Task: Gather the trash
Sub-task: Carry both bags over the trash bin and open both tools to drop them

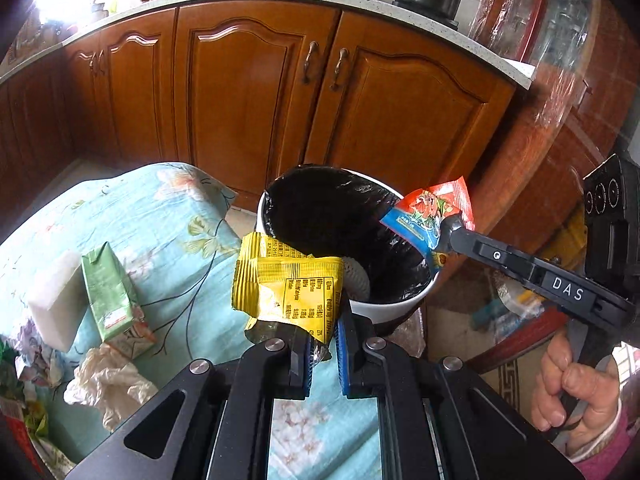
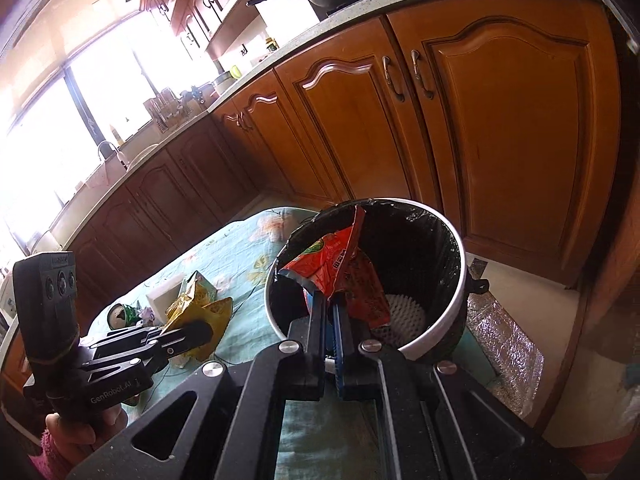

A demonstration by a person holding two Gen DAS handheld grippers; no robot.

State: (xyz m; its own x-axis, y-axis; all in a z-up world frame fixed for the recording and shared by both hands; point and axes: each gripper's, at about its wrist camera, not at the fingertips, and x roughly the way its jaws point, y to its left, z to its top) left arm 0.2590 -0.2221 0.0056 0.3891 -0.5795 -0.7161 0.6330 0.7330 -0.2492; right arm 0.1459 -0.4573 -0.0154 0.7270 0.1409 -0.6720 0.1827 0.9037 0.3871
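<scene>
We hold two hand-held grippers over a worktop [image 1: 168,216] draped in a floral turquoise cloth. Our left hand-held gripper [image 1: 322,354] is clamped narrow on a crumpled yellow wrapper [image 1: 292,284], which hangs just ahead of its fingers at the near rim of a white bin [image 1: 396,308] lined with a black bag. Our right hand-held gripper [image 2: 334,320] is pinched tight on a red snack wrapper [image 2: 340,268], carried over the bin's mouth, likely so that a release drops it inside. Both pieces look poised for dropping. To the left of the left hand-held gripper, more rubbish waits on the cloth: a green carton [image 1: 112,292], a white block [image 1: 56,300] touching it, and a crumpled tissue [image 1: 108,384] nearer to us. Wooden cabinets [image 1: 248,96] stand beyond.
</scene>
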